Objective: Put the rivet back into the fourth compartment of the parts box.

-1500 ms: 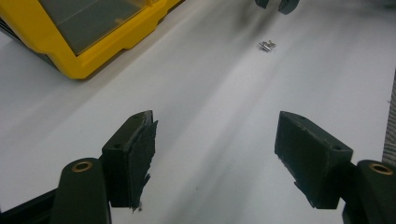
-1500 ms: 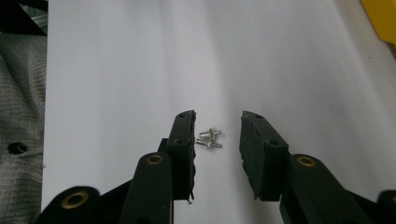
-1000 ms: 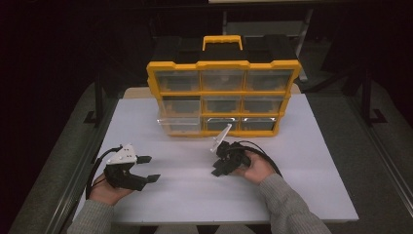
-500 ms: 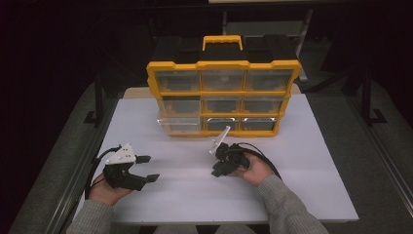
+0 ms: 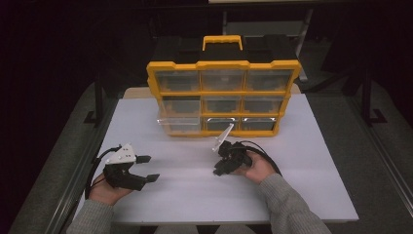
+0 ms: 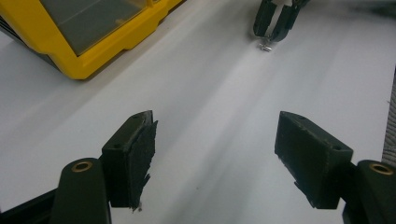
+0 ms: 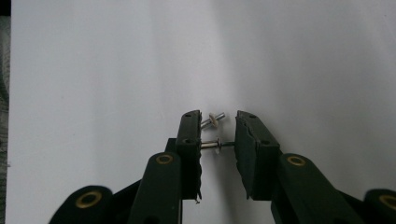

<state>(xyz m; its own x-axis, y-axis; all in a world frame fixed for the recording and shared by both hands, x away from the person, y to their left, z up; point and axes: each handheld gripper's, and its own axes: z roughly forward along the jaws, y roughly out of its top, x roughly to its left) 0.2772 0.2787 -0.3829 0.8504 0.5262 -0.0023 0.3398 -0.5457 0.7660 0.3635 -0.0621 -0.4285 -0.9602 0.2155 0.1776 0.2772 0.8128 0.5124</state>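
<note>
Right gripper (image 7: 217, 140) clamping thin metal screws (image 7: 212, 122); smooth white table (image 7: 93, 70).

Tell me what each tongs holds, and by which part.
Left tongs: nothing, jaws wide open. Right tongs, whose jaws have just been closing, appear to pinch a small screw by its two ends.

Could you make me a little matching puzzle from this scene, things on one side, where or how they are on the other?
Things:
1. left gripper
2. right gripper
3. organizer case
4. small metal screws

States:
A. yellow, standing at the far side of the table
B. jaws wide apart, nothing between them
C. jaws narrowed around tiny parts
D. lying on the white tabletop between two black jaws

Pairs: 1-B, 2-C, 3-A, 4-D
</note>
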